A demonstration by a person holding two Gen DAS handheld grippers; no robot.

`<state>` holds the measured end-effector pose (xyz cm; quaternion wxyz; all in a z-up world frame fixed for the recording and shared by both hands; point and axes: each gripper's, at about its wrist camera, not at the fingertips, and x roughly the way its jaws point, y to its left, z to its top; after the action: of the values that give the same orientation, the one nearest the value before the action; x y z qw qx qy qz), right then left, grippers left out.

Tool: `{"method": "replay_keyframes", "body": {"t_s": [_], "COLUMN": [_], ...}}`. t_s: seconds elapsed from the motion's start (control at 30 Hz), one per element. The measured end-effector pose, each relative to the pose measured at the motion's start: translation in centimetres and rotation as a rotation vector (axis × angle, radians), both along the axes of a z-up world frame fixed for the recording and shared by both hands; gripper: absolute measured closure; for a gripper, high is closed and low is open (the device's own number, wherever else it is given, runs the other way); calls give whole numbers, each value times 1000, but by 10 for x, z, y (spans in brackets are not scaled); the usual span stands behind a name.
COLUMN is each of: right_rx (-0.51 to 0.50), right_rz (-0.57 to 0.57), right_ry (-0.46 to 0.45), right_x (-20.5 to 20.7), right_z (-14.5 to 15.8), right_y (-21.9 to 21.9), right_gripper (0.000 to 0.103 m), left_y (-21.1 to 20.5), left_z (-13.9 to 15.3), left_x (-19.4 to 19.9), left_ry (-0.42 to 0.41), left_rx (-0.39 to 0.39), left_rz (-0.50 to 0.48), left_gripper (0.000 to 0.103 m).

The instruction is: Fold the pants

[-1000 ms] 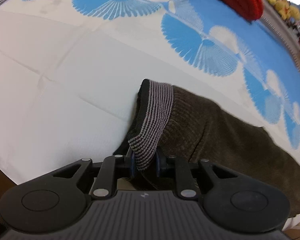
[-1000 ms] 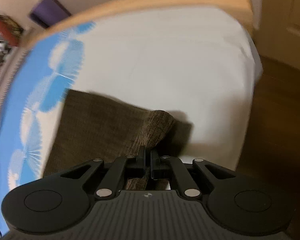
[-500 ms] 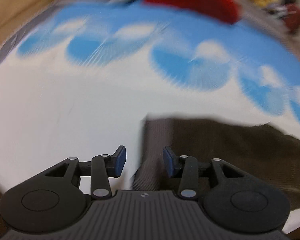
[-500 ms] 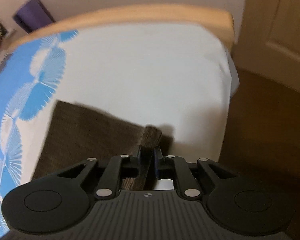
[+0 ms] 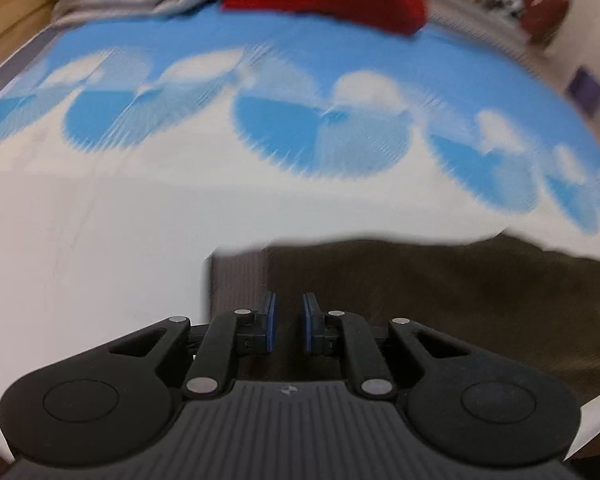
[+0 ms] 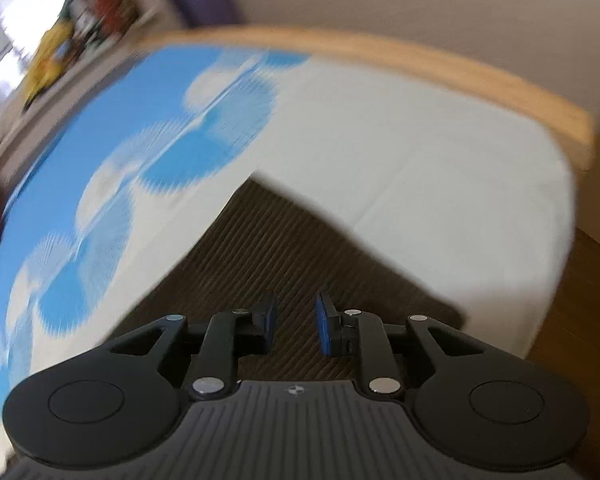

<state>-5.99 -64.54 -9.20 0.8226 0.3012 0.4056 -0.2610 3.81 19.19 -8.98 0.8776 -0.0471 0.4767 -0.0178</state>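
Soft indoor light; motion-blurred fisheye views

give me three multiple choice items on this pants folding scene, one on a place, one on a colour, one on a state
1. Where do the pants lie?
A. on the white part of the bed sheet
B. on the wooden floor
C. over the red cloth

2. What colour is the sheet's fan pattern?
A. green
B. blue
C. orange

3. How does the right gripper stand?
A. shut on the pants
B. open, with nothing pinched between its pads
C. shut on the red cloth

Answers:
1 A: the brown fabric rests flat on the white cloth, below the patterned band.
2 B: the fans are blue on white.
3 B: a clear gap shows between the blue pads, which have just been opening, with the pants lying flat below them.
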Motion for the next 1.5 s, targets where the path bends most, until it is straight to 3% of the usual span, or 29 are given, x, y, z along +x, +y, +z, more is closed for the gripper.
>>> {"method": "replay_keyframes", "body": {"t_s": [0.1,0.13,0.17,0.2,0.3,0.37,0.47,0.5,0.57,0.67,0.77,0.87,1.0,1.07,1.17,1.23,1.27,1.3,1.37,1.43,1.5], "right_rx": [5,5,5,7,28,50,42,17,-7,33,31,3,89,177,269,265,260,265,291,311,300], "right_rz": [70,79,75,64,14,-4,-10,-21,-46,-101,-178,-293,-418,-422,-378,-347,-347,-358,-396,-438,-442], "right_ry": [65,96,123,151,209,197,175,180,187,161,115,61,24,8,11,27,32,34,23,-11,-31], "right_x": [5,5,3,2,-4,-8,-17,-18,-27,-33,-41,-60,-83,-90,-81,-76,-75,-75,-78,-82,-82], "right_z": [-11,-17,-22,-26,-36,-41,-38,-37,-36,-38,-29,-19,-25,-34,-48,-51,-52,-54,-56,-58,-59], "right_y": [7,6,7,5,-1,-2,-5,-4,-7,-12,-15,-21,-36,-39,-33,-30,-29,-30,-33,-34,-33], "right_gripper": [80,80,80,80,80,80,81,81,84,87,87,80,79,78,67,67,66,65,65,65,65], "left_y": [-10,-10,-5,-1,-10,-21,-24,-21,-13,-19,-33,-49,-85,-108,-143,-158,-166,-169,-175,-173,-173], "left_z": [-13,-26,-46,-58,-52,-40,-30,-36,-61,-57,-42,-26,-8,-9,-24,-52,-77,-87,-76,-63,-62], "left_x": [21,29,37,42,46,38,36,41,50,51,43,31,9,-9,-34,-41,-41,-45,-46,-51,-55], "left_ry": [11,57,133,179,159,109,30,52,177,169,116,42,-19,-4,35,146,268,282,238,156,141], "left_rx": [23,69,116,115,148,178,149,153,168,189,204,207,132,69,25,18,69,94,128,108,105], "left_rz": [-30,-24,-7,7,9,-10,-14,0,37,51,37,10,-89,-164,-264,-303,-322,-342,-344,-320,-289], "left_gripper": [90,90,101,101,101,99,99,97,101,101,94,94,94,94,94,94,94,94,91,88,86]}}
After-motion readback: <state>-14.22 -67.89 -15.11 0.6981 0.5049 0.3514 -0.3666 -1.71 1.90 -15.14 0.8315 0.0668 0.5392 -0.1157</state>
